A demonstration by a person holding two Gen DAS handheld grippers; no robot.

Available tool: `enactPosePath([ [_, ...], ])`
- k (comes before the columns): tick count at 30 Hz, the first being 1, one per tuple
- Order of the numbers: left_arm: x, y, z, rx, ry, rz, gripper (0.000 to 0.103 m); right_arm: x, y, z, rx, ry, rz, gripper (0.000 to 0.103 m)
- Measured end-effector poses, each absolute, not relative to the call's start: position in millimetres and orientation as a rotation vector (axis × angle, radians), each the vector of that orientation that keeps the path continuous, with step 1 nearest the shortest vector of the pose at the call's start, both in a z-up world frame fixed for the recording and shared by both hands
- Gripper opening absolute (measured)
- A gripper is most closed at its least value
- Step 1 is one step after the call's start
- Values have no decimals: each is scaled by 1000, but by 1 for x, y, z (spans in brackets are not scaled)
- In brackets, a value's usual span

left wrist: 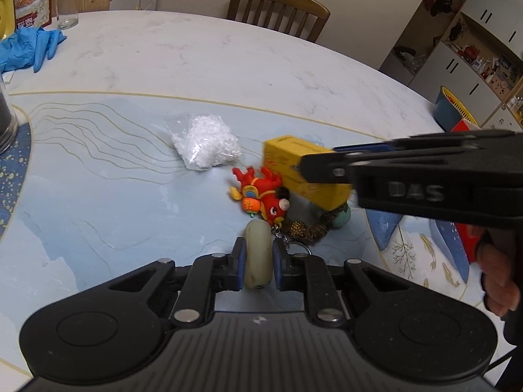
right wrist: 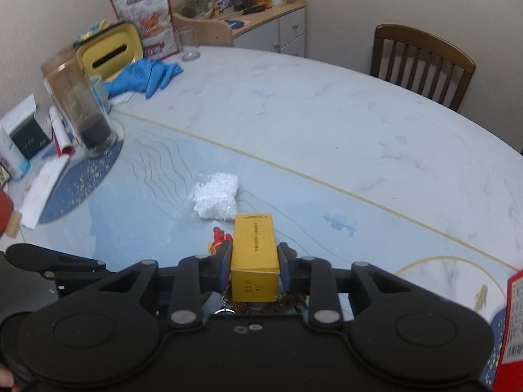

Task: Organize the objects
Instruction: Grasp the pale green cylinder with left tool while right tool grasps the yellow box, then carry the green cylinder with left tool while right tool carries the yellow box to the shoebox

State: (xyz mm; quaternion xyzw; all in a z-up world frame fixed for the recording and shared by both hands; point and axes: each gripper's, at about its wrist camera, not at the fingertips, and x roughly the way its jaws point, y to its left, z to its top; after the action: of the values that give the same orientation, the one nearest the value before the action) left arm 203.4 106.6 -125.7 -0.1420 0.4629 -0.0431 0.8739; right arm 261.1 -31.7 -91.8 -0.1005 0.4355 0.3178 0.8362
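— Grippers first: what has each one got?

— Left gripper [left wrist: 258, 263] is clamped on a pale ring [left wrist: 258, 254], its blue pads pressing on both flat sides. Right gripper [right wrist: 254, 266] is clamped across a yellow box [right wrist: 255, 254], a pad on each long side.

— Where do those sit?

— Both low over the blue mat [left wrist: 98, 202] on the round table [left wrist: 228, 62]. The ring stands on edge, just beside a red toy [left wrist: 261, 197]. A keyring [left wrist: 295, 248] and a braided cord [left wrist: 322, 228] run from the toy under the box toward a green ball [left wrist: 345, 217].

— Anything else nearby?

— A bag of white pellets [left wrist: 206, 145] lies flat on the mat, just beyond the toy and the box. Far off to the left are blue gloves [left wrist: 29, 47] and a glass [left wrist: 67, 11]. From the right wrist view a jar [right wrist: 81, 107] with dark contents stands on a dark blue coaster. A chair [left wrist: 278, 8] is at the far edge.

— Is the box lifted?

— Cannot tell; its far end tilts up a little.
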Motion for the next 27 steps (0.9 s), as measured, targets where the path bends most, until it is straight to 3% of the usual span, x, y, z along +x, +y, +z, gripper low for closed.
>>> enactPosePath([
  [13, 200, 92, -78, -319, 924, -132, 16, 235, -105, -37, -109, 822, 610, 27],
  [27, 205, -13, -13, -234, 837, -297, 16, 205, -211, 2, -31, 722, 474, 27],
])
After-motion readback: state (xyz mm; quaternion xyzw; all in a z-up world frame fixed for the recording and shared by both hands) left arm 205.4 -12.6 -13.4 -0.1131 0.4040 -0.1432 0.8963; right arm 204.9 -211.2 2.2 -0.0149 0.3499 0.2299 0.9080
